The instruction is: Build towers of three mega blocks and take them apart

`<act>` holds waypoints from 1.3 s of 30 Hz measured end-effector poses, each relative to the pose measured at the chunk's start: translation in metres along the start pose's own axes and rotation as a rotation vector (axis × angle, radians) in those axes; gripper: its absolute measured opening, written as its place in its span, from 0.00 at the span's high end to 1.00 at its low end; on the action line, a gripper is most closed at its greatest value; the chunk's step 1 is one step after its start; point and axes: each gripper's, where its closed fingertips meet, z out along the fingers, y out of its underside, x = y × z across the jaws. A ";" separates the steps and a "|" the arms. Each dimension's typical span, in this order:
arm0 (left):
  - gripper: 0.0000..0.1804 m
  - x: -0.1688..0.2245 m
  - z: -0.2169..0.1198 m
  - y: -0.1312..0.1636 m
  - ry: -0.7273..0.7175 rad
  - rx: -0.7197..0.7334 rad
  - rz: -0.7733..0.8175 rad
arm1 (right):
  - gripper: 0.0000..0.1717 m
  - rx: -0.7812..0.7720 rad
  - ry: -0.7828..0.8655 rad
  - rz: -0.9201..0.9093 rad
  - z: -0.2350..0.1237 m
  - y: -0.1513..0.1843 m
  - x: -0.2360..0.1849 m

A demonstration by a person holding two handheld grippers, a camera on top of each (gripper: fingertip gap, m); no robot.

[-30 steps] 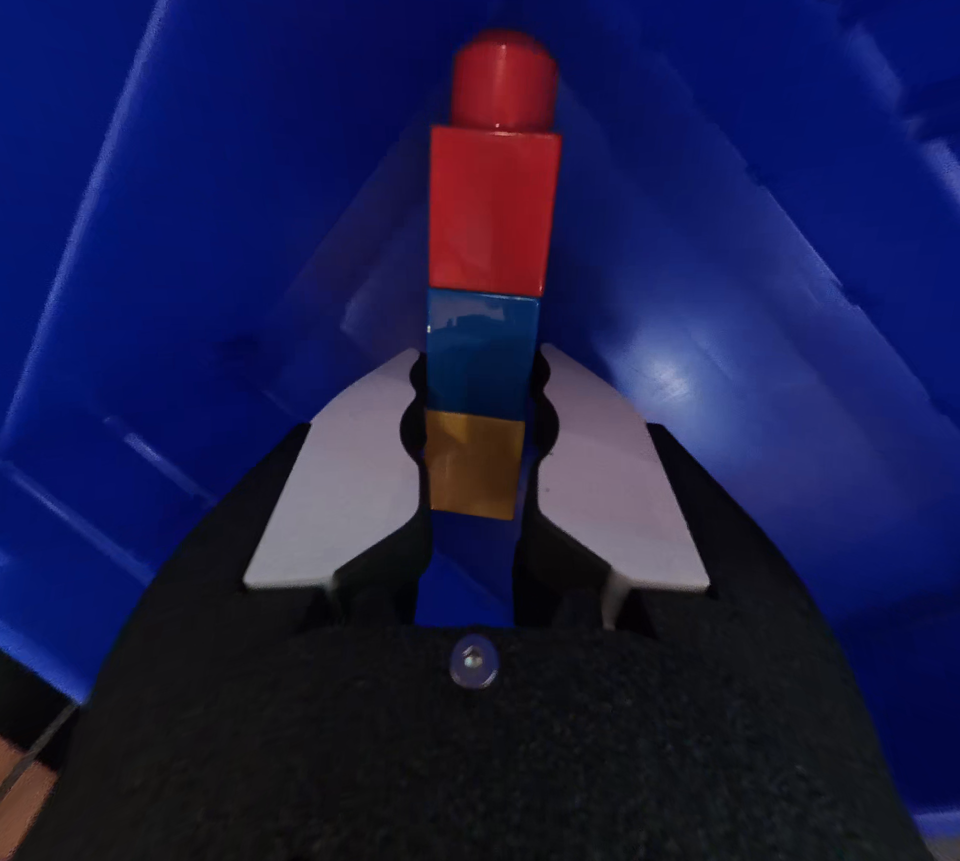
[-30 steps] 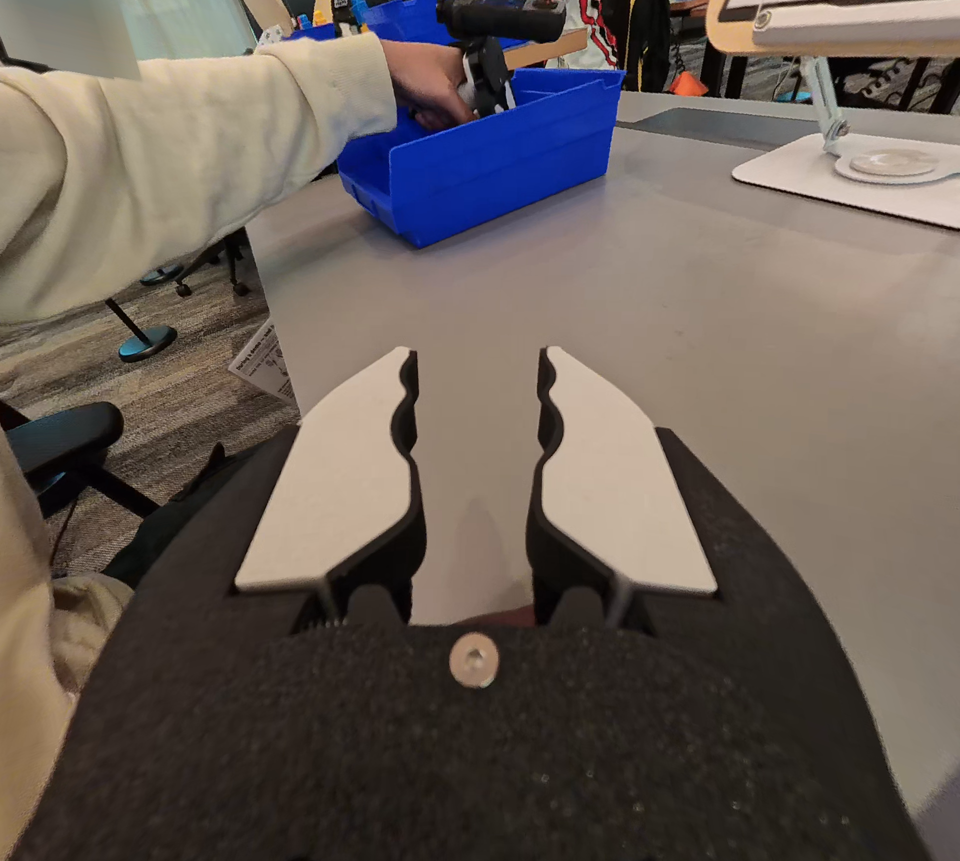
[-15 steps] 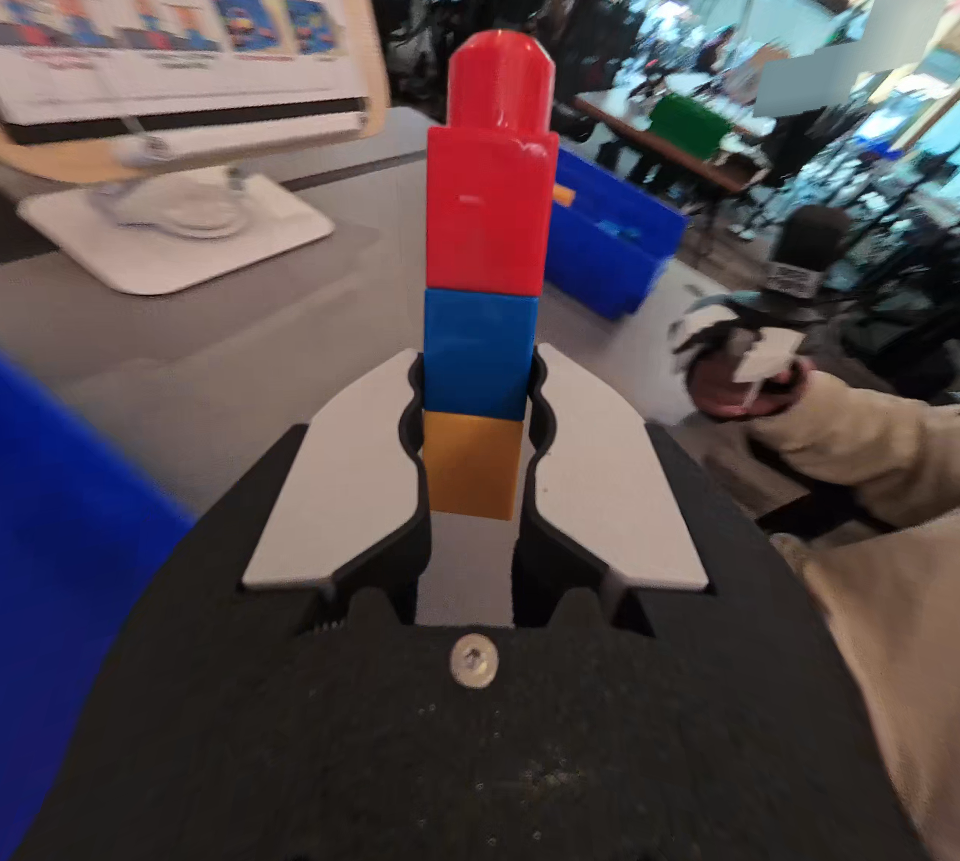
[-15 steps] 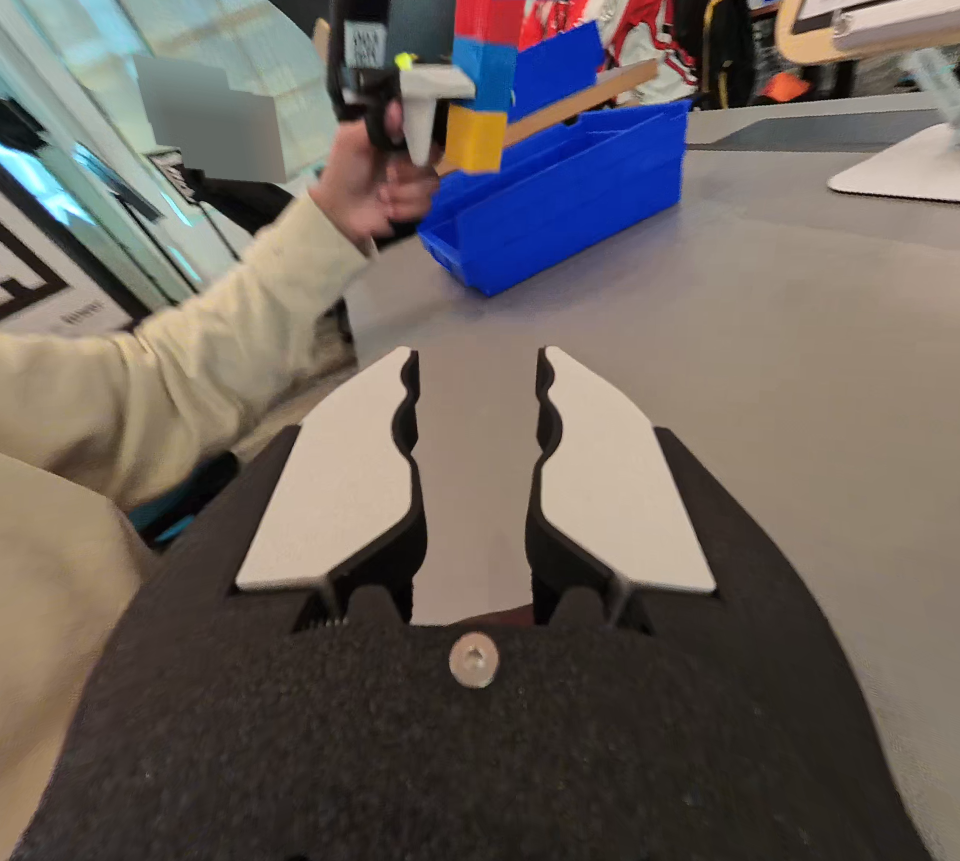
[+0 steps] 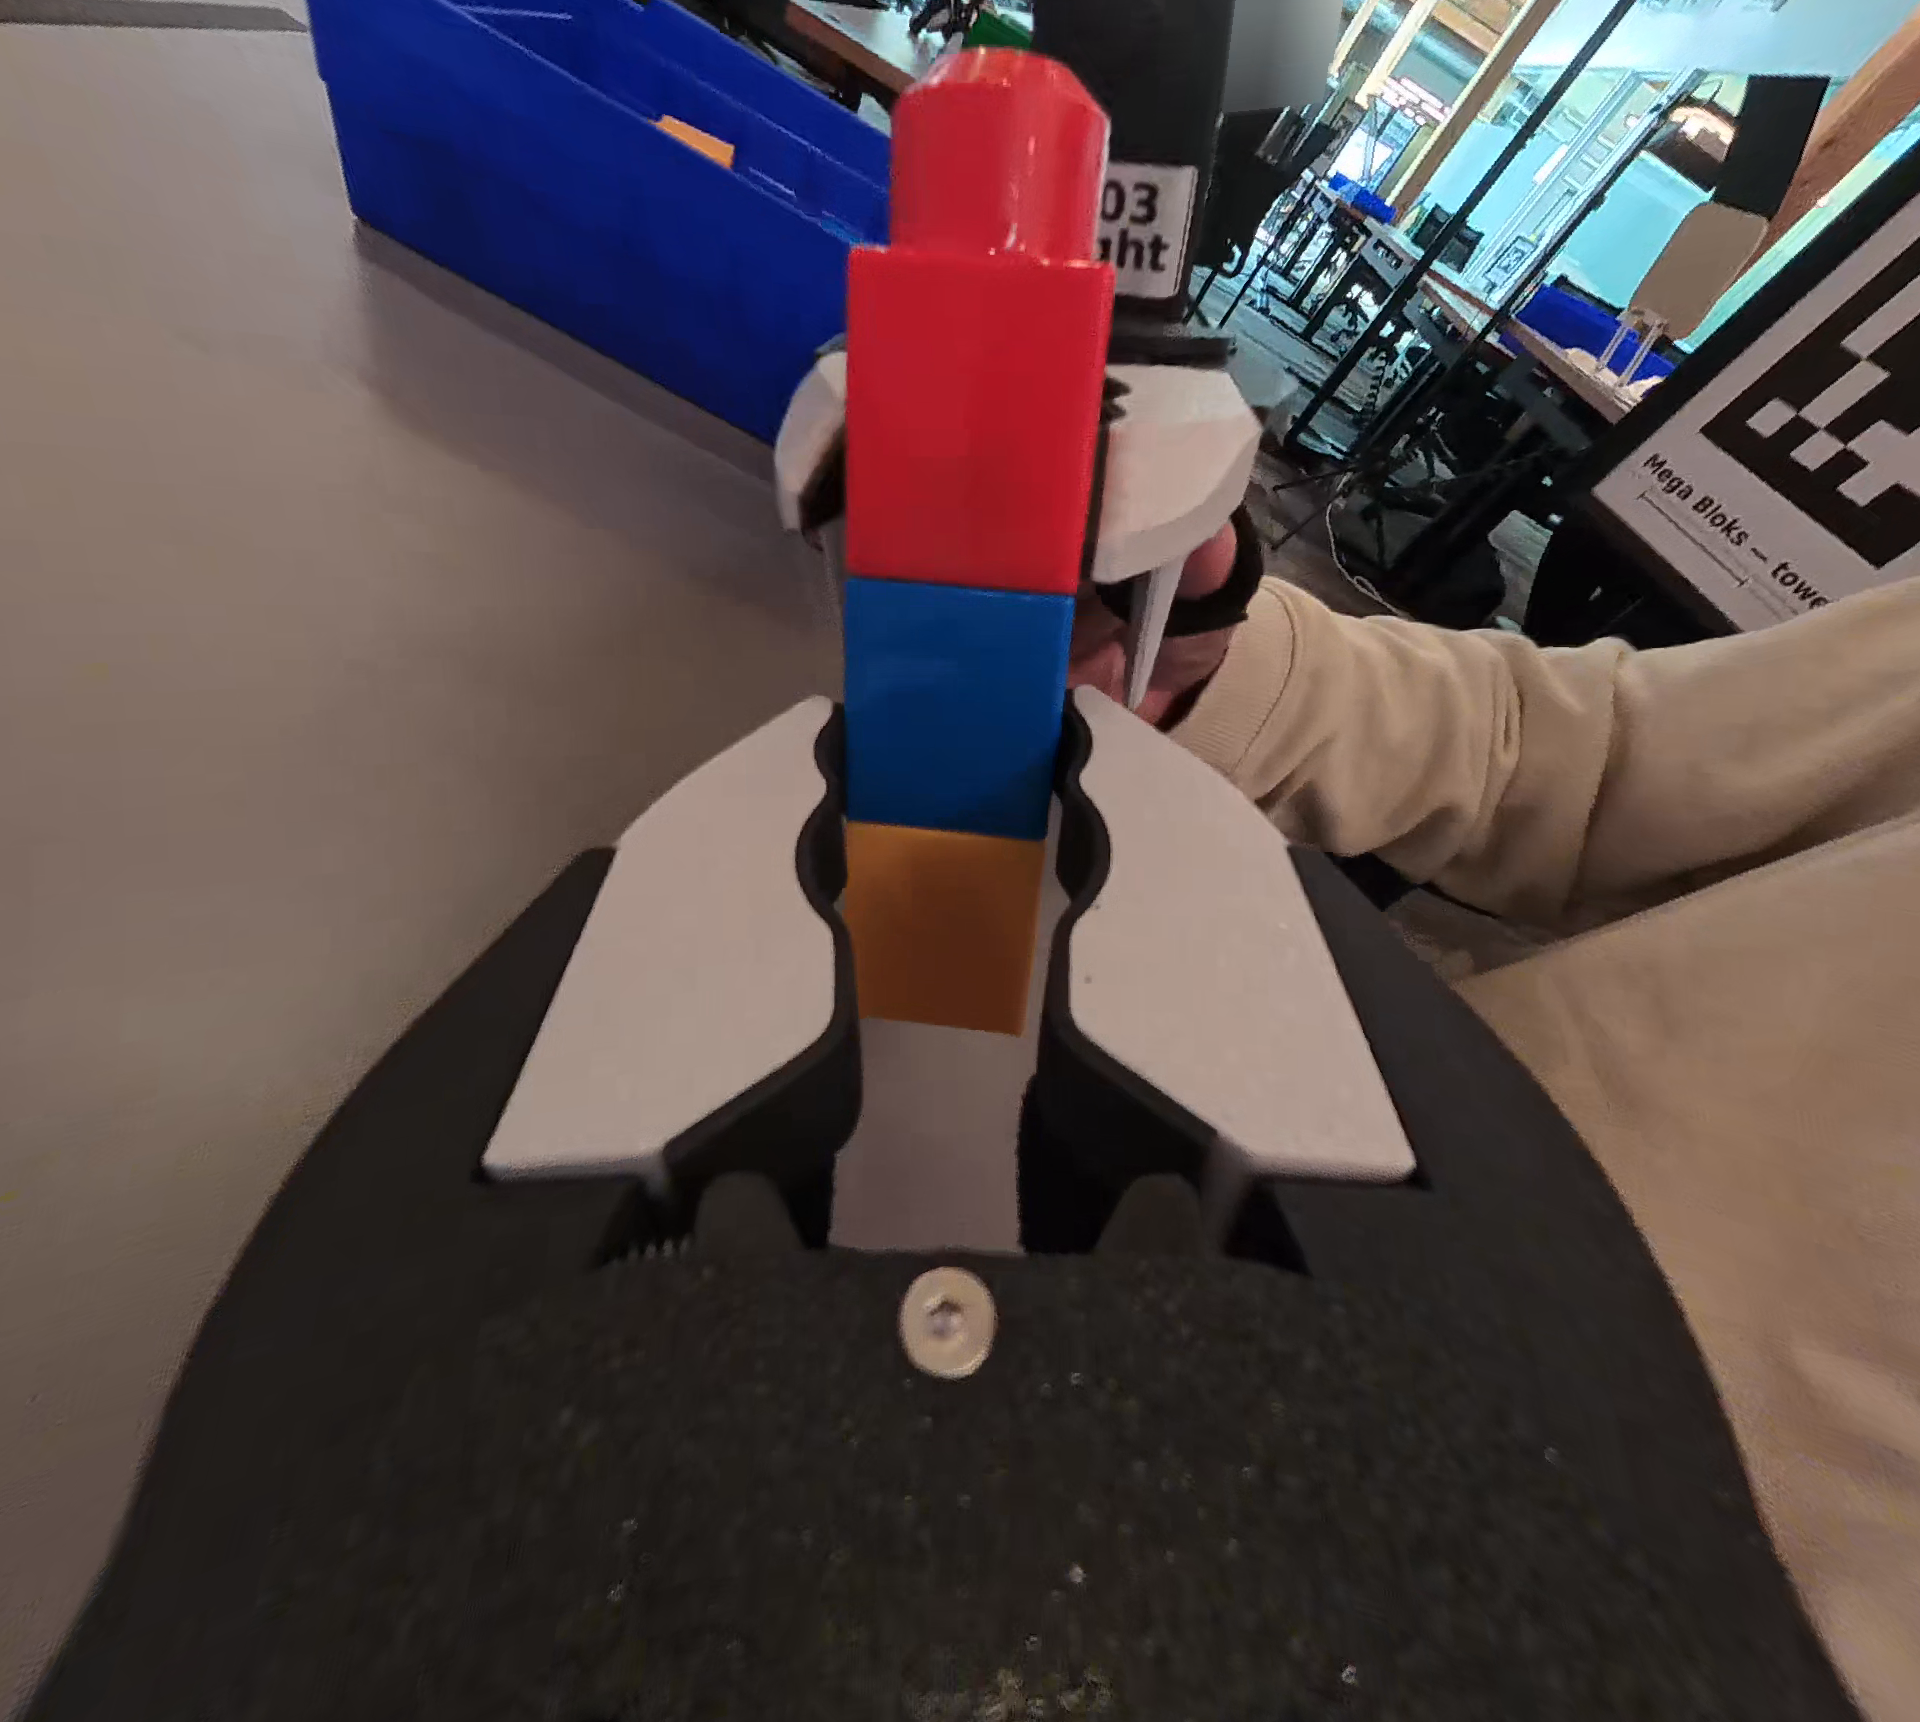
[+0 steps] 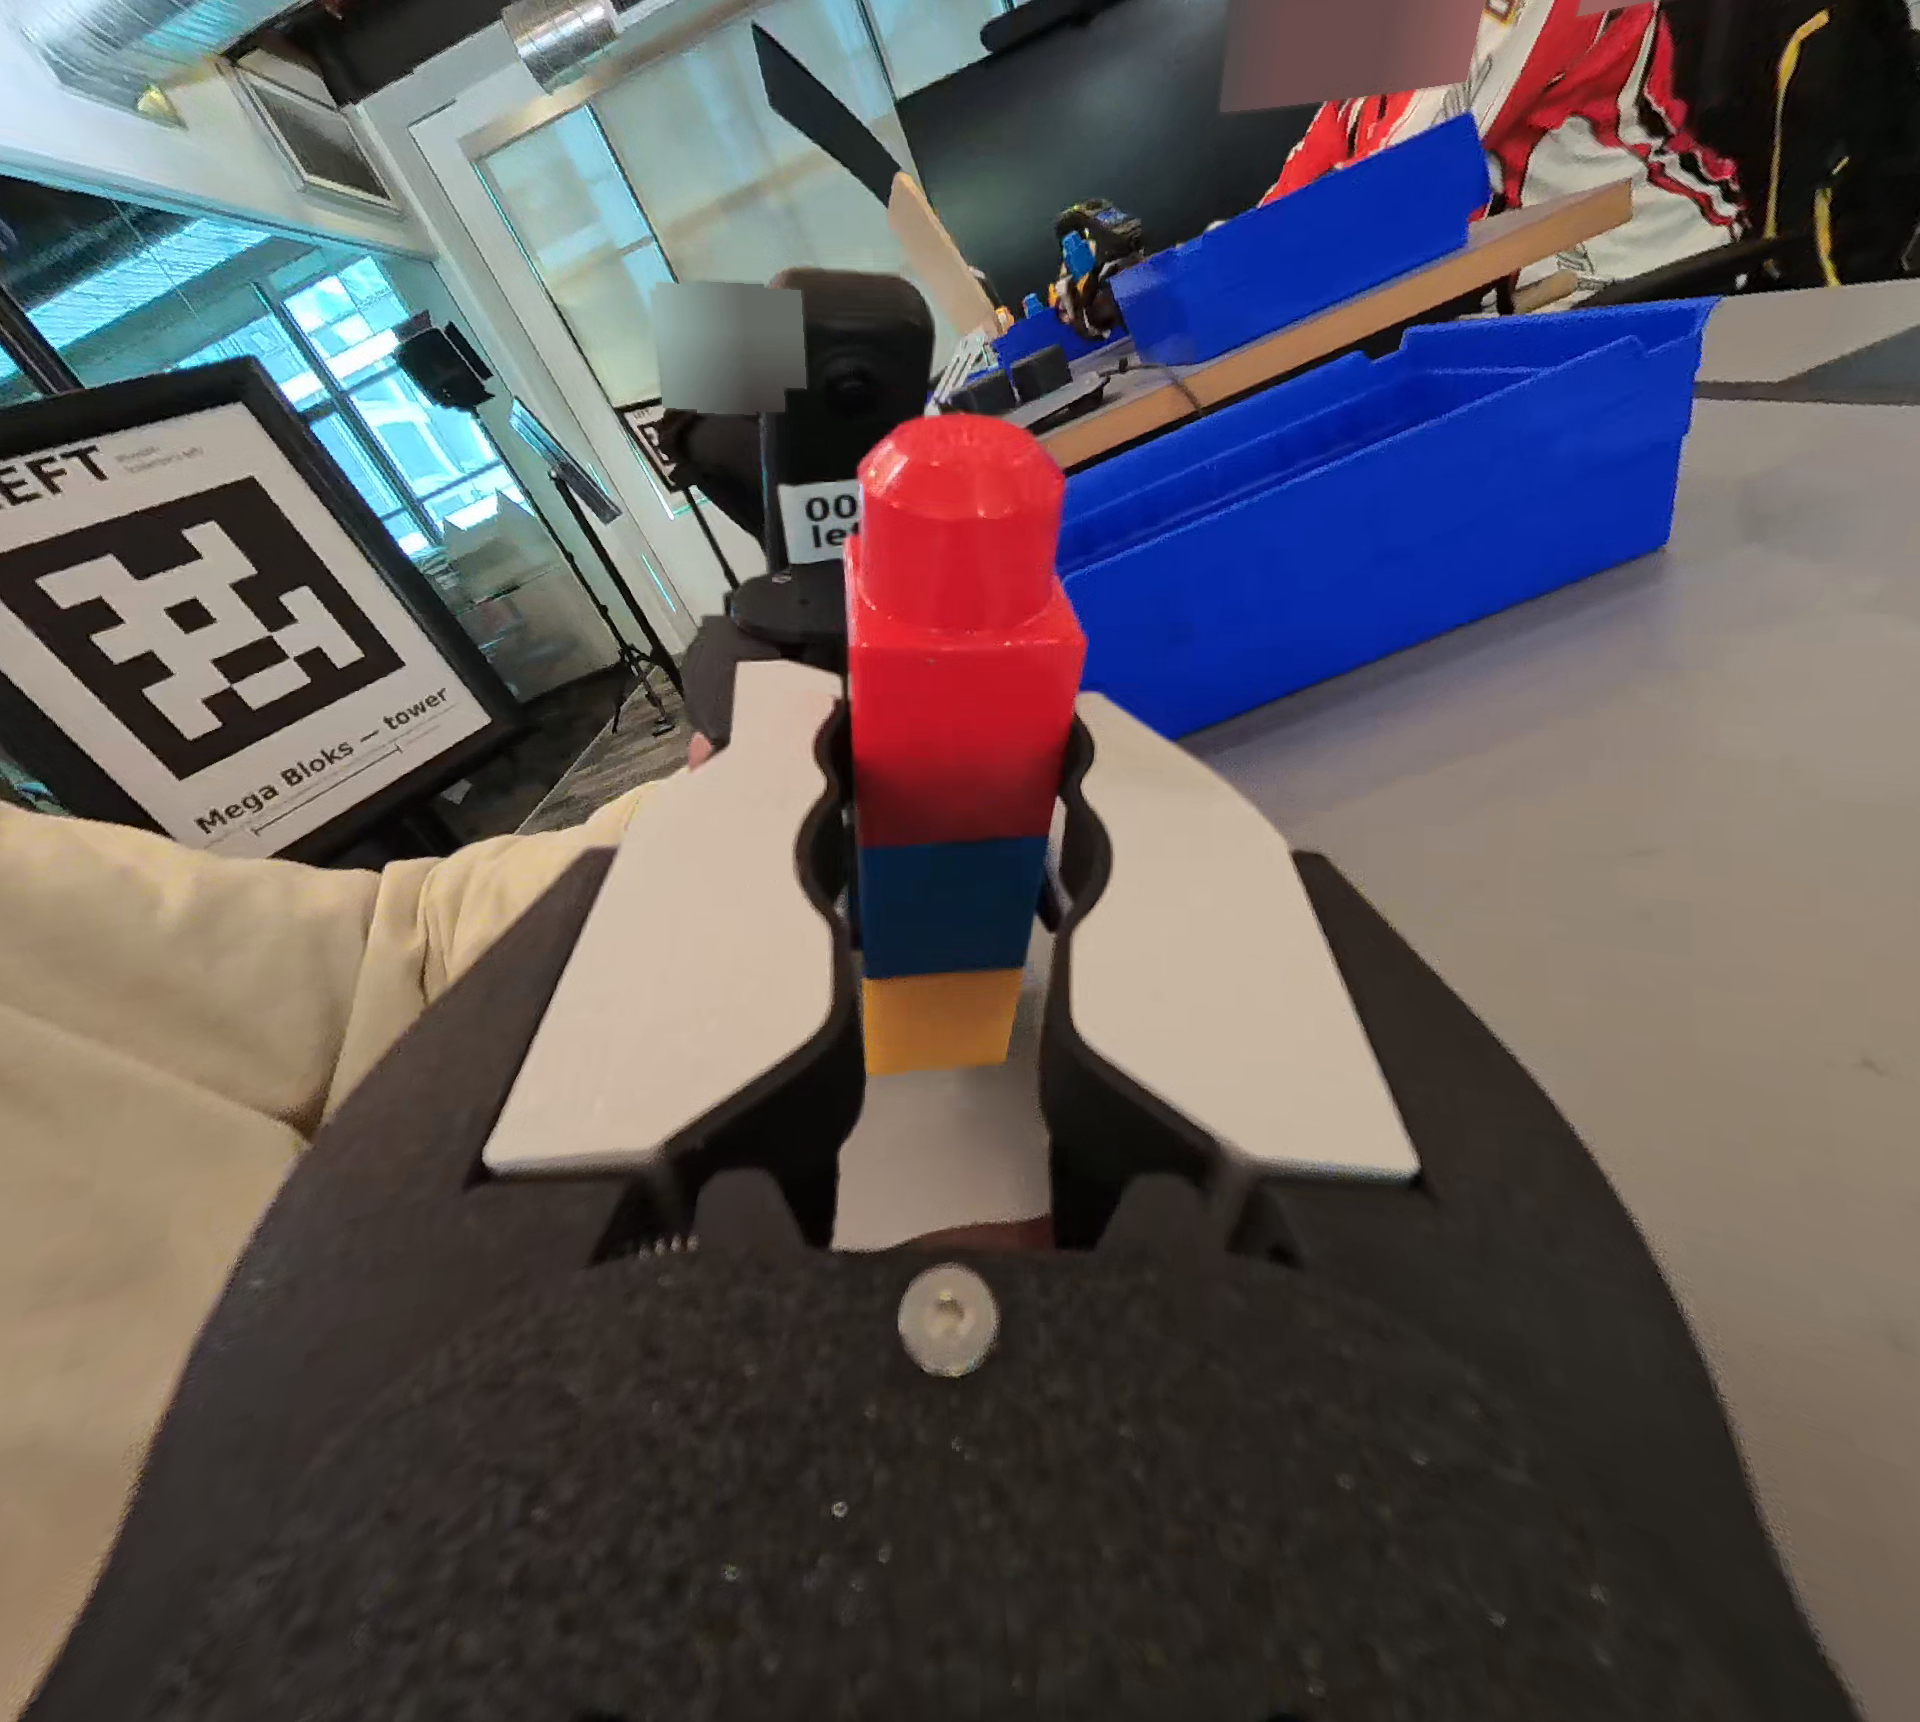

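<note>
A three-block tower is held in the air above the grey table (image 5: pixel 312 633): a red block (image 5: pixel 971 415) on top, a blue block (image 5: pixel 951 706) in the middle, a yellow block (image 5: pixel 940 924) at the bottom. My left gripper (image 5: pixel 951 737) is shut on the blue and yellow blocks. My right gripper (image 6: pixel 951 737) faces it from the far side and is shut on the red block (image 6: pixel 956 716), pads pressed on its lower sides. Its white fingers (image 5: pixel 1174 467) flank the red block in the left wrist view.
A blue bin (image 5: pixel 540 145) stands on the table beyond the tower, with an orange block (image 5: pixel 694 140) inside; it also shows in the right wrist view (image 6: pixel 1351 560). A framed black-and-white marker sign (image 6: pixel 208 623) stands off the table. My cream sleeve (image 5: pixel 1455 737) reaches in from the right.
My left gripper lifted the tower out of the blue bin and swung it over the table. My right gripper, open and empty before, came up to the tower and closed on the red block.
</note>
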 end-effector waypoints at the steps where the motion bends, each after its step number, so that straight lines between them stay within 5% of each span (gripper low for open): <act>1: 0.79 0.001 0.002 0.003 0.012 -0.005 -0.005 | 0.79 -0.003 -0.007 -0.004 -0.001 0.002 -0.001; 3: 0.80 0.002 0.004 0.007 0.007 -0.036 0.020 | 0.79 0.008 -0.004 -0.040 -0.004 0.001 -0.002; 6: 0.80 0.003 0.013 0.035 -0.040 -0.195 0.114 | 0.79 0.270 -0.093 0.037 -0.029 -0.051 -0.011; 13: 0.80 0.022 0.023 0.026 -0.049 -0.144 0.146 | 0.79 0.243 0.080 -0.174 -0.098 -0.123 -0.029; 15: 0.80 0.008 0.016 0.017 -0.197 -0.119 0.151 | 0.79 0.142 0.250 -0.228 -0.120 -0.127 -0.021; 18: 0.80 -0.040 -0.020 0.005 -0.631 -0.131 0.143 | 0.78 -0.013 0.671 -0.285 -0.188 -0.141 0.011; 21: 0.80 -0.032 -0.031 -0.008 -0.628 -0.089 0.150 | 0.79 -0.209 1.118 -0.307 -0.284 -0.151 0.051; 23: 0.80 -0.027 -0.032 -0.012 -0.608 -0.078 0.149 | 0.79 -0.414 1.249 -0.191 -0.327 -0.137 0.083; 30: 0.79 -0.022 -0.024 -0.004 -0.573 -0.126 0.175 | 0.78 -1.070 1.165 0.189 -0.378 -0.053 0.186; 35: 0.79 -0.021 -0.018 0.005 -0.585 -0.190 0.227 | 0.78 -1.352 1.097 0.262 -0.377 -0.023 0.207; 39: 0.79 -0.021 -0.015 0.011 -0.572 -0.219 0.235 | 0.78 -1.429 1.125 0.267 -0.374 -0.016 0.224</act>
